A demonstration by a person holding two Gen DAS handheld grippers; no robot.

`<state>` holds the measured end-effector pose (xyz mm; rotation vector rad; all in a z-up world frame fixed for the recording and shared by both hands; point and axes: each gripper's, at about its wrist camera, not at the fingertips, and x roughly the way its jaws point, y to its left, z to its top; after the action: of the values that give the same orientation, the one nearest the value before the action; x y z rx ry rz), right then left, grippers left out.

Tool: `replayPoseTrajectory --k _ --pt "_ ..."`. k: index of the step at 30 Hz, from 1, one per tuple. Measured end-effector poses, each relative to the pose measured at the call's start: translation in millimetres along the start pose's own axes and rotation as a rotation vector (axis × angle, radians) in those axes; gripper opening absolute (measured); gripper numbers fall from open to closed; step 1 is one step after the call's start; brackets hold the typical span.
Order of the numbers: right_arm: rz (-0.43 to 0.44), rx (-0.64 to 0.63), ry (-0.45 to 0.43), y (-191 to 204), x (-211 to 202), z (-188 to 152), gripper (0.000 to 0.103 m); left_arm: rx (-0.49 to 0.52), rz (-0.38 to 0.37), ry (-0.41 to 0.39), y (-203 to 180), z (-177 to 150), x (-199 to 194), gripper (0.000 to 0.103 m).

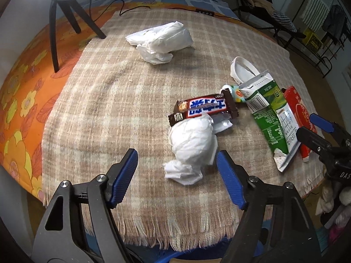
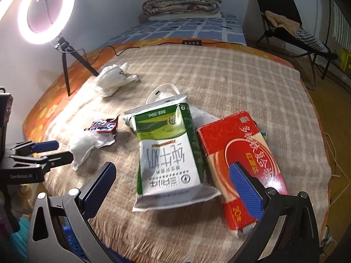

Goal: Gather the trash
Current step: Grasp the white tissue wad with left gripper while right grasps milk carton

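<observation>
My jaws are black with ribbed blue pads, and under them lies a fringed beige-and-cream plaid woollen blanket [image 1: 105, 100] over an orange sheet printed with yellow flowers [image 1: 24, 92]. On the plaid I see a crumpled white tissue wad [image 1: 193, 144], a brown candy-bar wrapper with a blue-and-white name on a red-edged band [image 1: 204, 108], a flattened green-and-white milk carton with dark lettering [image 2: 166, 151] and a red cardboard box with gold script and a cream arc [image 2: 245, 153]. Farther off lie a rumpled white plastic bag [image 1: 160, 37], a black tripod [image 1: 63, 19], and a blue-and-white checked bedspread [image 2: 186, 29].
</observation>
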<state>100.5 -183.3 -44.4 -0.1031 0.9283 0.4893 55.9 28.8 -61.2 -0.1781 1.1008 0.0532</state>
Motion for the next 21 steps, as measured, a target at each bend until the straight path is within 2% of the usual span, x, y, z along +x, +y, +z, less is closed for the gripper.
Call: replayPoseTrajectory --k 1,5,7,12,15,17,21 --pt "0.0 0.003 0.001 -1 1 2 0.102 0.007 0.001 0.002 -1 2 2 0.068" --pt "0.008 0.024 0.003 -9 1 9 0.102 0.008 -0.006 0.021 2 3 8 0.065" --pt "-0.005 0.038 -0.022 -18 -5 15 0.102 0.011 -0.011 0.038 3 3 12 0.057" --pt "-0.051 0.06 -0.02 -48 -7 21 0.102 0.019 -0.021 0.062 4 1 20 0.051" --pt "-0.077 0.085 0.004 -63 -1 20 0.102 0.013 -0.042 0.064 4 1 22 0.038" --pt "-0.061 0.11 0.014 -69 1 19 0.102 0.016 -0.042 0.064 3 1 21 0.026" --pt "-0.029 0.071 0.009 -55 3 22 0.102 0.006 -0.046 0.058 0 2 23 0.024"
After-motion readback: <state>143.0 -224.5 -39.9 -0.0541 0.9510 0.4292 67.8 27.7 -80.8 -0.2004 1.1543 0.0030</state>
